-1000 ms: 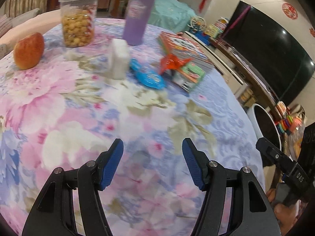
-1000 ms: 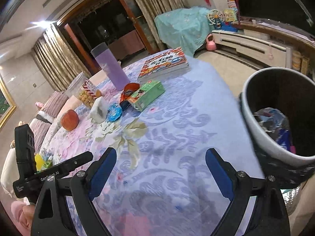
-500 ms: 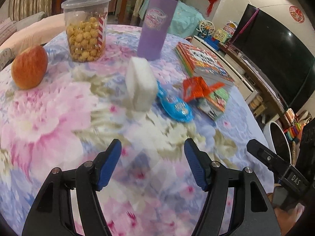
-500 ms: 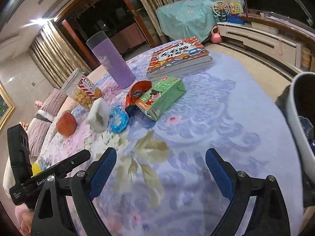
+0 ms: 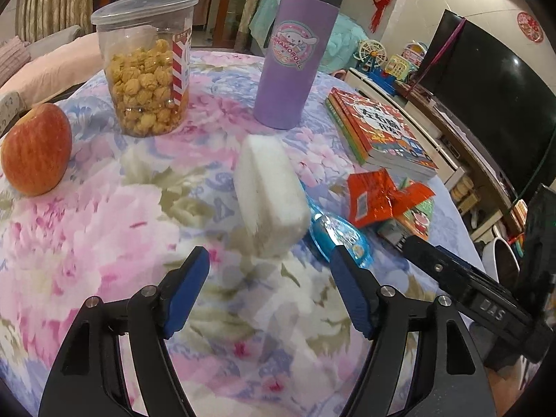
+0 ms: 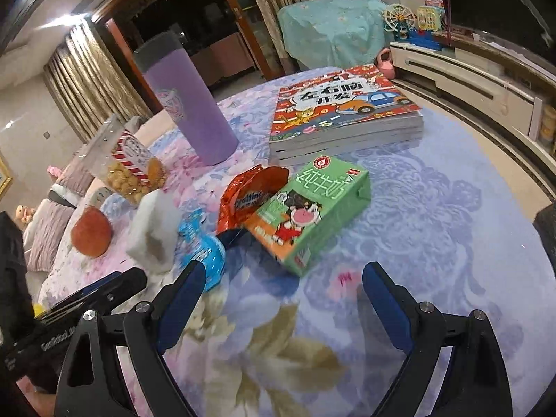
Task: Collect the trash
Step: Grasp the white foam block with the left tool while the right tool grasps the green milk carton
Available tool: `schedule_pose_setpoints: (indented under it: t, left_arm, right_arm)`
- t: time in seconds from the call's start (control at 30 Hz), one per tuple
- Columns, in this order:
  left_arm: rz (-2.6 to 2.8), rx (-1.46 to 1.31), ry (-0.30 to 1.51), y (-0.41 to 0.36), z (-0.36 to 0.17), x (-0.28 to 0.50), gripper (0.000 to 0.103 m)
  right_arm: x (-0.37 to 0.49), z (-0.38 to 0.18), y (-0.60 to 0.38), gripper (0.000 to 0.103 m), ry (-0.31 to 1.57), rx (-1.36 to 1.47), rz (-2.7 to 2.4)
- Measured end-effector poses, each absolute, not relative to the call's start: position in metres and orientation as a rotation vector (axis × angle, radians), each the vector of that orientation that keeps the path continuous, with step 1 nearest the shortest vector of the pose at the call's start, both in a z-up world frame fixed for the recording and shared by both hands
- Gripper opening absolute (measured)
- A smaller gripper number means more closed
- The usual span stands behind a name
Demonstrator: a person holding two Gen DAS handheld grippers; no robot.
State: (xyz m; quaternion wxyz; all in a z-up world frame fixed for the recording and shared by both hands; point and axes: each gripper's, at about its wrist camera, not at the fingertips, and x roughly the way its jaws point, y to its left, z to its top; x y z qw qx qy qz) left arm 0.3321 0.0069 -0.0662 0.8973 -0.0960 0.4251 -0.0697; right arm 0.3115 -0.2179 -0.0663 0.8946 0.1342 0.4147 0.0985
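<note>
Floral tablecloth (image 5: 104,229) below; left tool (image 5: 269,286) opening, empty, near white packet (image 5: 267,194); right tool (image 6: 279,304) wide apart, empty

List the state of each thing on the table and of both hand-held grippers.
left hand-held gripper: empty, jaws opening
right hand-held gripper: open, empty
popcorn jar: lidded, upright
purple tumbler: capped, upright
green milk carton: lying flat
red snack wrapper: torn open
apple: whole

The left gripper (image 5: 269,290) filled the lower middle of its frame, tilted downward, its jaws opening with nothing between them. The right gripper (image 6: 281,307) sat low in its frame, jaws wide apart and empty.
</note>
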Motion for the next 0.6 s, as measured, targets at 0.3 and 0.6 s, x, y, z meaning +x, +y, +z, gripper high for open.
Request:
schedule_pose_setpoints:
  t: [0.3,0.6]
  left_arm:
    - [-0.110,-0.201,0.861,0.008,-0.073,0.342,0.073]
    - [-0.149,-0.192,0.863,0.006,-0.074,0.345,0.024]
  right_arm:
    - [0.344,-0.077,-0.205,0.092,0.892,0.234,0.127]
    - [0.342,-0.077,-0.220,0.055,0.887,0.249,0.101]
